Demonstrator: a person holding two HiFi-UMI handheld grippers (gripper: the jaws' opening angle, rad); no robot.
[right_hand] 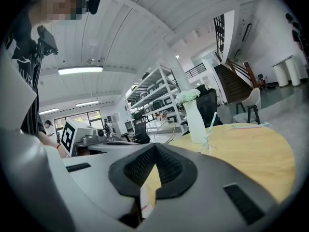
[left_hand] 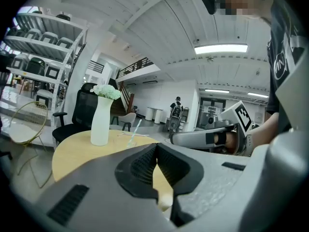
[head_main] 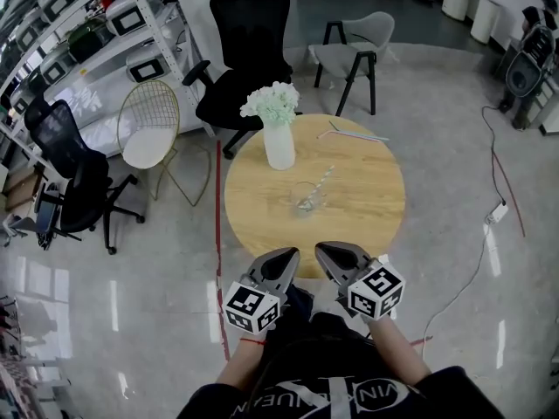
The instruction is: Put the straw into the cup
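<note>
A clear glass cup (head_main: 306,200) stands near the middle of the round wooden table (head_main: 371,208), with a pale straw (head_main: 324,180) leaning in it. The same straw (left_hand: 136,128) (right_hand: 211,122) shows far ahead in both gripper views. More loose straws (head_main: 354,133) lie at the table's far edge. My left gripper (head_main: 286,257) (left_hand: 155,147) and right gripper (head_main: 326,253) (right_hand: 154,146) hover side by side just off the table's near edge, close to my body. Both have their jaws pressed together with nothing between them.
A white vase (head_main: 279,144) of pale flowers stands behind the cup. A black office chair (head_main: 244,51), a grey chair (head_main: 354,51) and a wire chair (head_main: 148,125) ring the table's far side. Shelving (head_main: 79,24) is at the left; cables (head_main: 502,190) run on the floor at right.
</note>
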